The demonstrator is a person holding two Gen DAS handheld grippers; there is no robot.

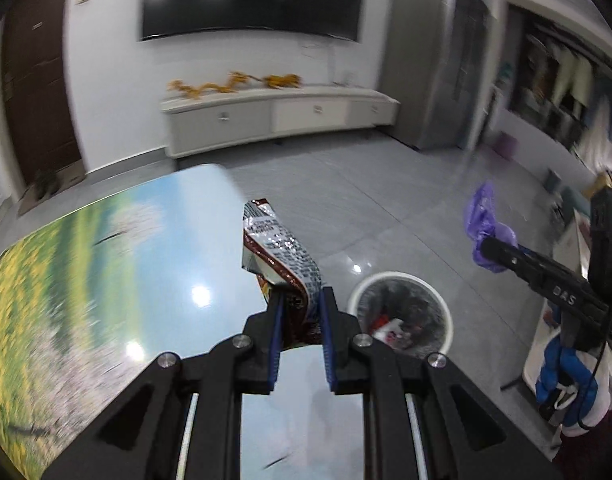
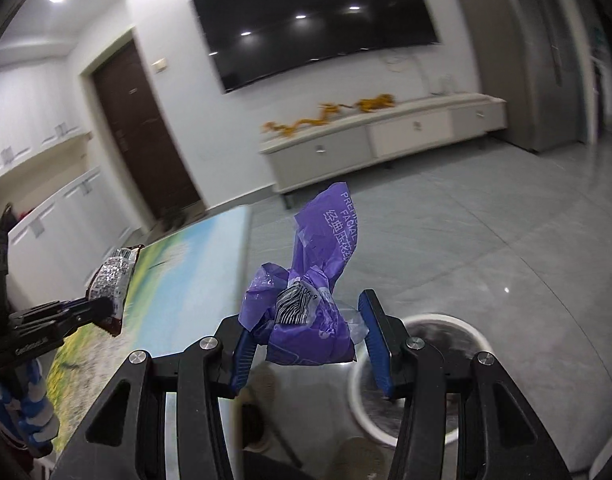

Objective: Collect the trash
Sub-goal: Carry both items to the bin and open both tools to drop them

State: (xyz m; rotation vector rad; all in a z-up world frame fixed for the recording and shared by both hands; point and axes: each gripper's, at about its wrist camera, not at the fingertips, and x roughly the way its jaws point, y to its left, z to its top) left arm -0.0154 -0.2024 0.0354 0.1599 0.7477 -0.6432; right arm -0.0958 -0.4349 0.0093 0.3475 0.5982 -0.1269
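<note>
Bin [image 1: 446, 312] holds trash; left gripper [image 1: 301, 312] grips wrapper [image 1: 277, 248].

Bin [image 1: 402, 280] on grey floor [image 1: 326, 196]

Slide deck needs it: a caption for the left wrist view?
Left hand-held gripper clamps a snack wrapper beside the white trash bin.

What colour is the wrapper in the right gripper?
Purple, with white print and a barcode: wrapper in the right gripper, clearest in the right wrist view.
</note>
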